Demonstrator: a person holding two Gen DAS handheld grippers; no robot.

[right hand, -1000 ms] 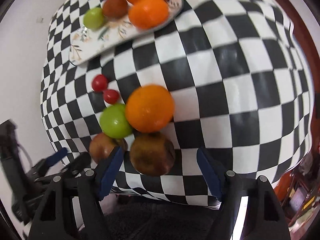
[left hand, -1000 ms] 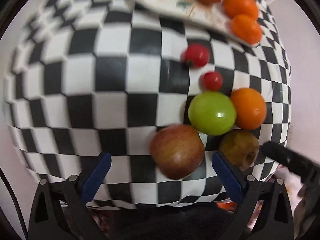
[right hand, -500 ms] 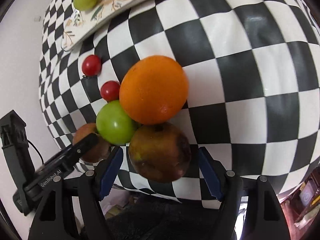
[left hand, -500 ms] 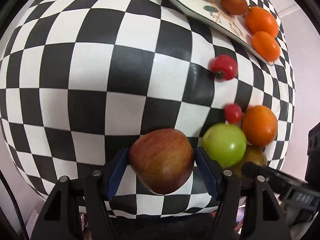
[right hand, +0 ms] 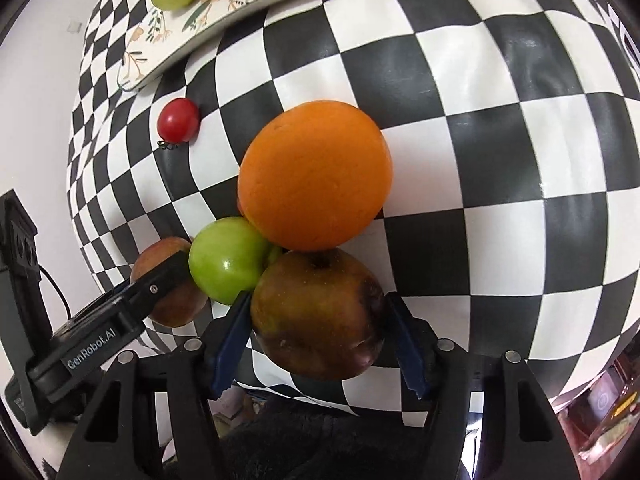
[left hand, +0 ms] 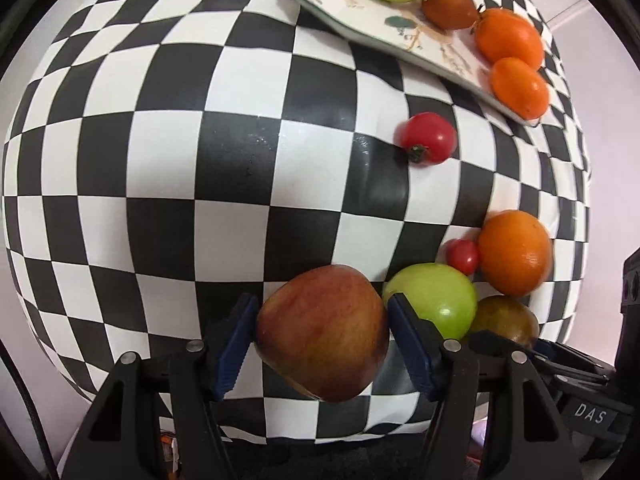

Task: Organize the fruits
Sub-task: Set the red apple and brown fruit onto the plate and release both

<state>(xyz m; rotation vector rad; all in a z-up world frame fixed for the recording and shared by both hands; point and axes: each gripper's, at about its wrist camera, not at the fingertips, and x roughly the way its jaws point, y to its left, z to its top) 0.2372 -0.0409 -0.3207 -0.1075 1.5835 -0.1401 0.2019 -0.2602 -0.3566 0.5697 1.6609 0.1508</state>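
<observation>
Two apples are being taken at once: the red apple [left hand: 322, 332] sits between the blue pads of the left gripper [left hand: 320, 340], and the brown-green apple [right hand: 318, 314] sits between those of the right gripper [right hand: 318, 326]. Both sets of fingers have just been closing, and each pair now presses on the flanks of its fruit — grasping, not merely framing it. Both apples lie at the near edge of the checkered tabletop [left hand: 160, 160], packed into a cluster with a green apple [left hand: 434, 300], a large orange [right hand: 316, 176] and a small cherry tomato [left hand: 463, 256]; the orange touches the brown-green apple's stem end, and the green apple touches both grasped fruits' neighbourhood, so the right-hand pad of the left gripper is wedged just beside it. A second cherry tomato [left hand: 428, 138] lies apart, toward the flowered plate [left hand: 360, 20], which already carries a green fruit, a brown one and two orange ones at the far side. The step looks like pick-up for transfer to that plate. To do it well, I would lift each apple straight up before travelling — dragging sideways would likely roll the orange or nudge the green apple off the edge. The grip seems centred on both; round, smooth skin may slip if the squeeze eases.
</observation>
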